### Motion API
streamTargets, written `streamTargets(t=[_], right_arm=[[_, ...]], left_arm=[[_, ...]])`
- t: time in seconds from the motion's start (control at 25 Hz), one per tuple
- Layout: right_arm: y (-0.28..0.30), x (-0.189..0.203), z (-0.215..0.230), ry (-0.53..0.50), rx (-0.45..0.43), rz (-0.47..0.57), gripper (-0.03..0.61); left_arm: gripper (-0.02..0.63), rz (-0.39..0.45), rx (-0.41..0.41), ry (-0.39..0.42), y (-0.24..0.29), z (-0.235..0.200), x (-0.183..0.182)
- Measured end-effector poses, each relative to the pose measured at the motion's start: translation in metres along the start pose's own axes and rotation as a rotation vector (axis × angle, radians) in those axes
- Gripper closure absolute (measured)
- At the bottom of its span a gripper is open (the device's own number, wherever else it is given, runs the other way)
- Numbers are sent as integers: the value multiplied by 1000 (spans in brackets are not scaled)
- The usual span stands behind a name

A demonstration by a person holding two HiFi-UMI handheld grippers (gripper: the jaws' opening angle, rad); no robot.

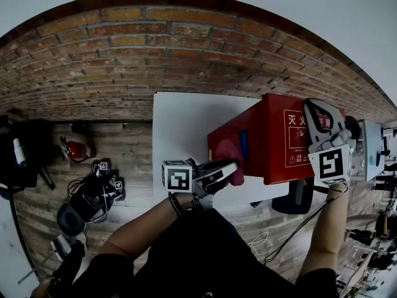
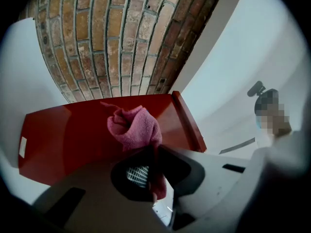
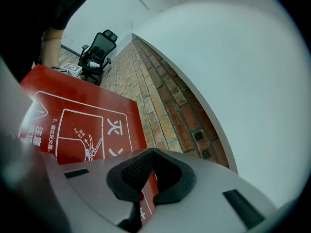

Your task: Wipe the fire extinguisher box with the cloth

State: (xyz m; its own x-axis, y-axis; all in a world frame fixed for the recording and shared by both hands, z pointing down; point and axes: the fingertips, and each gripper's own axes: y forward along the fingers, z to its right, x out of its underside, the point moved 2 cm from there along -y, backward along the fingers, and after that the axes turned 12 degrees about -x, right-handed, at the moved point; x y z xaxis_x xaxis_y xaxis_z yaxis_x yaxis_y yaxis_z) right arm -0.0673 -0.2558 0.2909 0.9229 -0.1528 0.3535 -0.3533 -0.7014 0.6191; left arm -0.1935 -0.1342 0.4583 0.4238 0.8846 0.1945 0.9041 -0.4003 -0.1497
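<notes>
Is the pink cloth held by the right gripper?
No, the left gripper is closed on the pink cloth, which bunches up in front of the red box.

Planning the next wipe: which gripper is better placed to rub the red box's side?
Left. The left gripper is shut on the pink cloth, right by the side panel of the red box. The right gripper is shut, holds no cloth, and sits at the printed face.

The box [image 1: 279, 143] is glossy, the cloth [image 2: 136, 128] nubbly (towel-like), the brick wall [image 1: 186, 48] rough.
</notes>
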Motion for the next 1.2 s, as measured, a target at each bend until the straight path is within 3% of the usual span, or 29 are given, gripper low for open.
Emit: streamTargets(t=[1.2], right_arm=[[0, 0, 0, -3, -2, 0, 558]], left_arm=[[551, 3, 178, 1, 12, 75, -9]])
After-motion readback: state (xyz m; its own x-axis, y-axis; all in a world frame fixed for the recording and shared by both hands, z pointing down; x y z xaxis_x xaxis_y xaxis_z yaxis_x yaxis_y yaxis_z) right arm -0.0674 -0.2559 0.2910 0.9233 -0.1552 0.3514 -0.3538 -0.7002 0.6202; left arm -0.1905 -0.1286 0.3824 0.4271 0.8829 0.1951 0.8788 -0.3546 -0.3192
